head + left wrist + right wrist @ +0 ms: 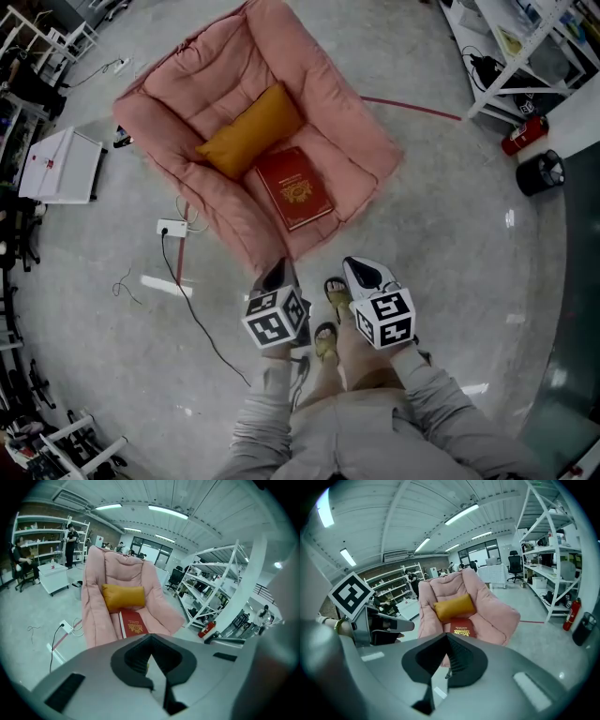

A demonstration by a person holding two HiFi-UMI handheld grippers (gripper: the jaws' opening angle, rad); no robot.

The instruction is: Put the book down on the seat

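Shows the red book [293, 187] flat on the seat [330, 161] of the pink armchair [159, 108], just in front of the yellow cushion [251, 131], long axis running front to back. Lies ahead of both tongs, well apart, seemingly nearer the left tongs [277, 270] than the right tongs [360, 272]. Holds both clenched, empty. Looks done.

The seat [347, 141] is quilted pink cloth, matt and puffy; the cushion [251, 129] is a smooth mustard fabric. The book [293, 187] has a smooth red cover with gilt stamping; the floor [450, 234] is polished, glossy, catching the lights.
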